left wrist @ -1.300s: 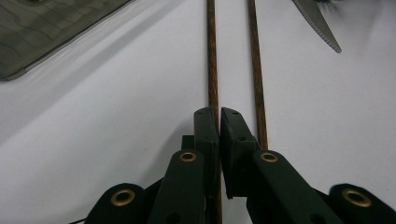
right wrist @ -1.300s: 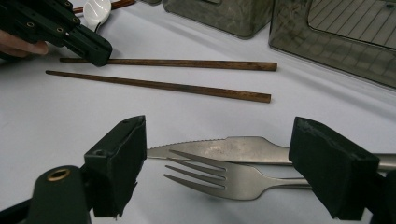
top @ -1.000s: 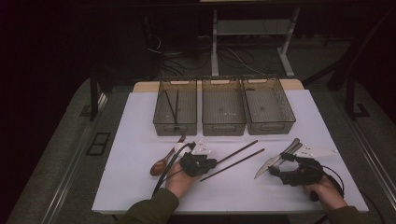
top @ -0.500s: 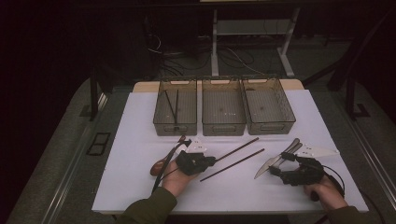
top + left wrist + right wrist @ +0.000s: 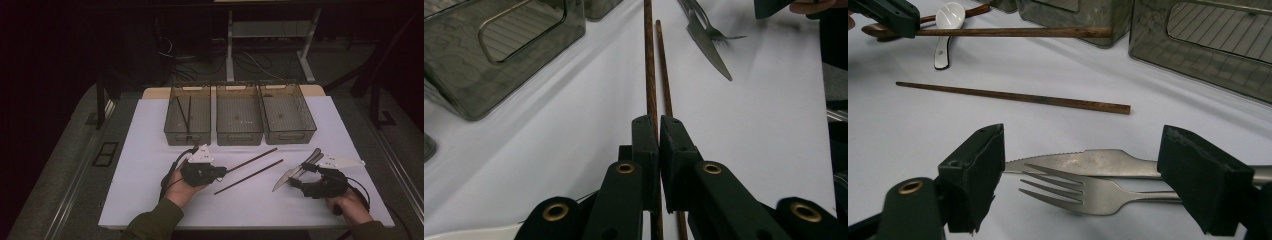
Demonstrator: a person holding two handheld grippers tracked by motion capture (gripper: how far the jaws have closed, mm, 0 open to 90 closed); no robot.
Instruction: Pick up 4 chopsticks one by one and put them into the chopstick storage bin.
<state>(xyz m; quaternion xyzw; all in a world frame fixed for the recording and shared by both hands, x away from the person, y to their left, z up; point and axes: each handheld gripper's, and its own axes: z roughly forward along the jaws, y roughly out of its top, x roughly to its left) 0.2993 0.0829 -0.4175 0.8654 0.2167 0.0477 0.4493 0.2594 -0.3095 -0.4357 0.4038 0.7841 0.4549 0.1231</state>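
Left tongs [image 5: 659,122] clamp 1 chopstick [image 5: 648,65]; keep it level toward the bin [image 5: 187,114] ahead. Right tongs [image 5: 1080,175] gape around knife [image 5: 1083,162] and fork [image 5: 1083,192].

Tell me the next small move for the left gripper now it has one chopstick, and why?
Probably carry it to the left bin. The left gripper is shut on one chopstick, that bin already holds two dark sticks, and the other chopstick lies on the table. The right gripper is open over the knife and fork.
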